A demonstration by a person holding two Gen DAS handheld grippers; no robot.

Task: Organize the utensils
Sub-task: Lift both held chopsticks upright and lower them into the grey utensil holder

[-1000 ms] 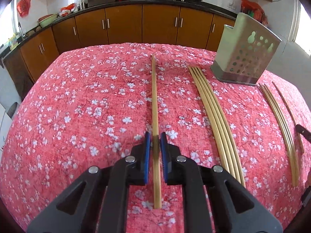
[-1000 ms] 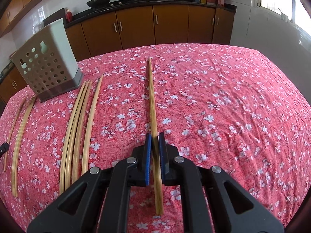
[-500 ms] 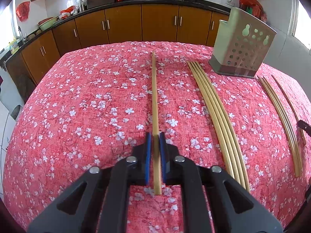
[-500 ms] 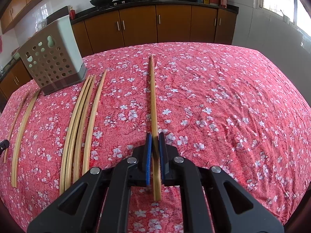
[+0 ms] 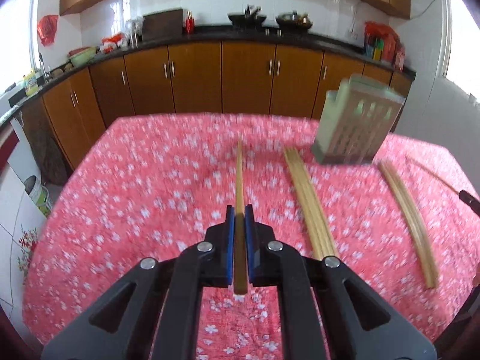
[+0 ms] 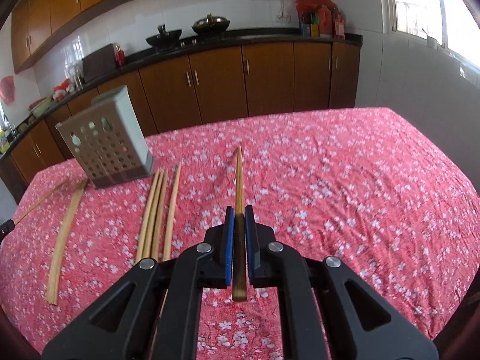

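- Left gripper point(image 5: 239, 214) clamped on a single bamboo chopstick point(image 5: 239, 180), blue pads pressed flat against its sides; gripped near the thick butt end, presumably so the long tapered tip stays free to lead into a slot.
- Right gripper point(image 6: 239, 214) likewise closed tight on its own chopstick point(image 6: 238, 177), same hold near the blunt end, tip pointing away and slightly down.
- Both sticks apparently lifted clear of the floral tablecloth point(image 6: 360, 180), angled forward; judged a carry posture, one stick per hand to move a pair at once.
- Perforated utensil holder point(image 6: 111, 147) standing upright on the cloth toward the far side, between the two hands: to the right in the left wrist view point(image 5: 357, 126), to the left in the right wrist view. Likely the destination; central spot reachable from either side.
- Bundle of loose chopsticks point(image 5: 309, 204) lying flat just in front of the holder, roughly parallel, not yet collected.
- Another small group point(image 5: 408, 219) lying beyond the holder, nearer the right hand's side; same sticks seen in the right wrist view point(image 6: 64, 234).
- Parallel layout, butt ends toward the person: convenient for a straight approach and an end grip.
- Task judged early: most sticks left on the cloth, holder contents impossible to tell.
- Next move likely calls for tipping each stick steeper to drop it tip-first into the holder's open top.
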